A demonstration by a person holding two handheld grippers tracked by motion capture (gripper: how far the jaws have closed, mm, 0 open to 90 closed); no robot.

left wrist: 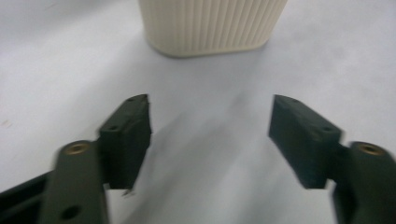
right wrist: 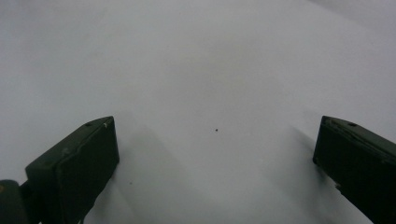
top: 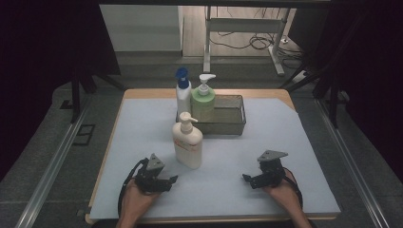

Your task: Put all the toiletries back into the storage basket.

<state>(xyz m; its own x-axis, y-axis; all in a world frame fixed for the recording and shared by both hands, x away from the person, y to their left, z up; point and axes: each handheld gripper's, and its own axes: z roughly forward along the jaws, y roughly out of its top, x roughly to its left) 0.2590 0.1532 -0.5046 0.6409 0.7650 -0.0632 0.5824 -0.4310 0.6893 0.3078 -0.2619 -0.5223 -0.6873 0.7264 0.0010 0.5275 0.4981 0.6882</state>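
A cream pump bottle (top: pixel 187 142) stands upright on the pale mat (top: pixel 285 128), just in front of a dark mesh tray (top: pixel 233 116). In the left gripper view the bottle's ribbed base (left wrist: pixel 212 25) is cut off at the top, so its pump and label are out of frame there. At the tray's left end stand a green pump bottle (top: pixel 203 102) and a white bottle with a blue cap (top: pixel 183 92); the cream bottle hides their lower parts, so whether they sit inside the tray is unclear. The left gripper (top: pixel 164 183) rests on the mat just left of the cream bottle, jaws spread wide and empty, aimed at its base without touching. The right gripper (top: pixel 252 180) lies well to the bottle's right, jaws also wide apart over bare mat. Both gripper views are blurred. Beyond the table, the dark surroundings are hard to make out.
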